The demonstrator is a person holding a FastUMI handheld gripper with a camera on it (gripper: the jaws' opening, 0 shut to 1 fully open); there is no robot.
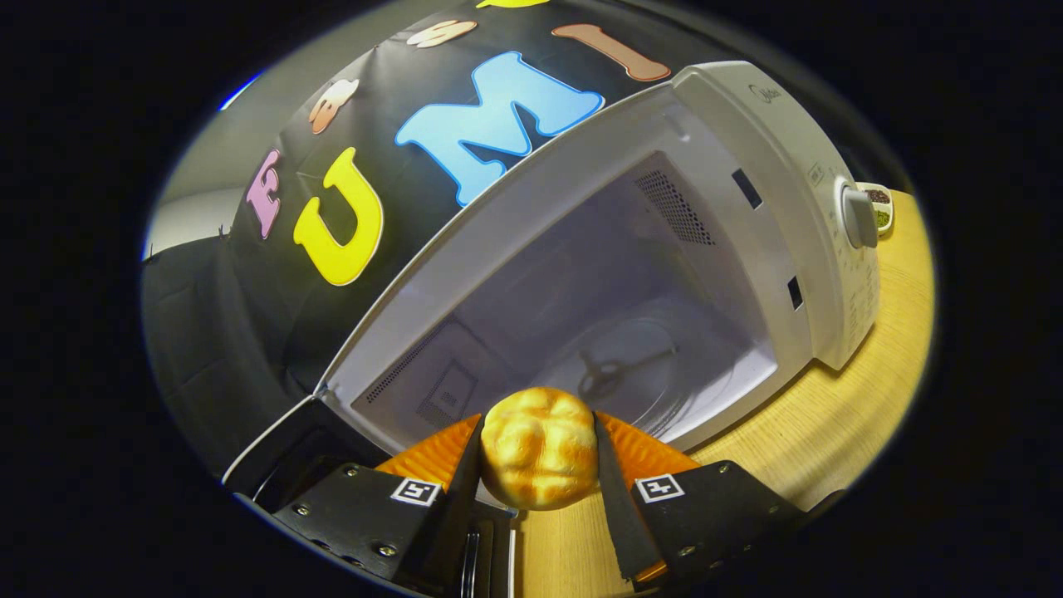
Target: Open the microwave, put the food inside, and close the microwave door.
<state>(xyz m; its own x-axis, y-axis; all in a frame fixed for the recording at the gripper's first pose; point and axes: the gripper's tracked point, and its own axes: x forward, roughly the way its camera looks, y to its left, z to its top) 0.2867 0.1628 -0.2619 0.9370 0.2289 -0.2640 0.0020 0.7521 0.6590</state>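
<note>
So the gripper (538, 453) has its jaws clamped on the bread roll (540, 447), one finger pressing each side, and the roll sits right in front of the open microwave (706, 208), about level with the lip of the cavity. The microwave is white and stands on a light wooden surface (839, 423). Its door (286, 453) is swung out to the side near the left finger, dark and mostly cut off, so I can't make out much of it.

There's a small logo on the top of the control panel, but it's too small and warped for me to read, and the print around the dial (859, 218) is just tiny marks. Inside you can see the glass turntable (644, 365) with its hub, plus vent grilles on the walls.

Behind the microwave, toward the far edge of the surface, a small white dish (880, 208) holds something dark and something greenish. Nothing sits between the roll and the cavity.
</note>
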